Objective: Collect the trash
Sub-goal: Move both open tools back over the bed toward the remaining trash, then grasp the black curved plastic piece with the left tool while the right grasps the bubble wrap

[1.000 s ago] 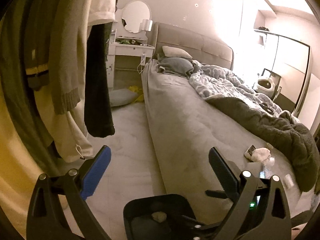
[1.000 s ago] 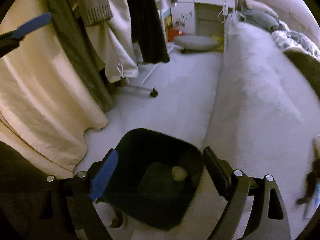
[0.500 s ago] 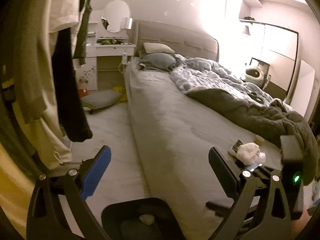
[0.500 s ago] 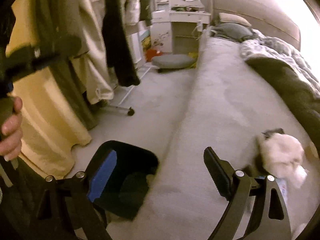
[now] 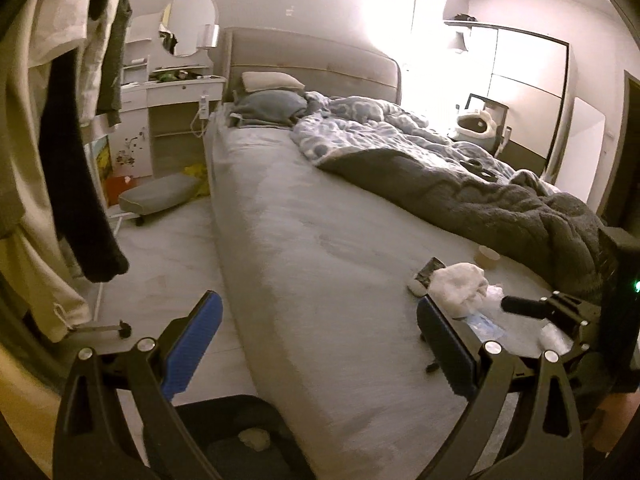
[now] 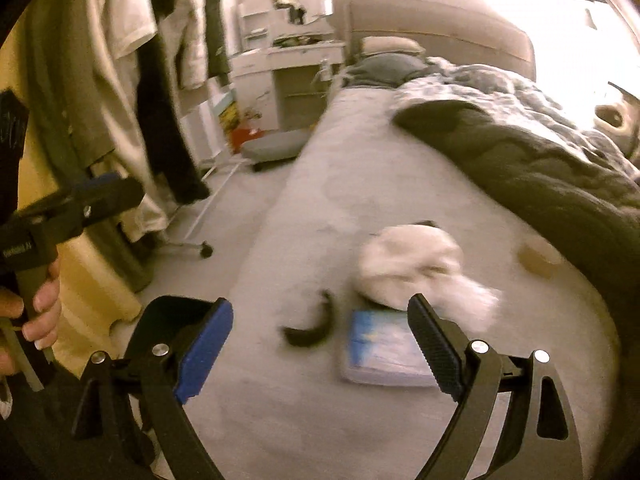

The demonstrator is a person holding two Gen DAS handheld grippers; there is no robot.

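1. Black right gripper (image 6: 320, 344) now swung off the bin and over the bed (image 6: 288, 240); jaws spread wide, nothing between them.
2. Dark bin (image 6: 160, 320) slid to about 8 o'clock in the right wrist view, one pale scrap (image 5: 254, 438) already inside.
3. Blue-and-clear wrapper (image 6: 384, 348) just past the right finger, at 5 o'clock; curved dark piece (image 6: 312, 326) beside it, too blurred to name.
4. White crumpled tissue (image 6: 412, 264) beyond at 2 o'clock, small tan cup (image 6: 538, 258) farther right against the dark blanket (image 6: 540, 168).
5. Left gripper (image 5: 320, 348) likewise spread and empty, now facing the bed.
6. Probably next: closing on the wrapper or tissue.
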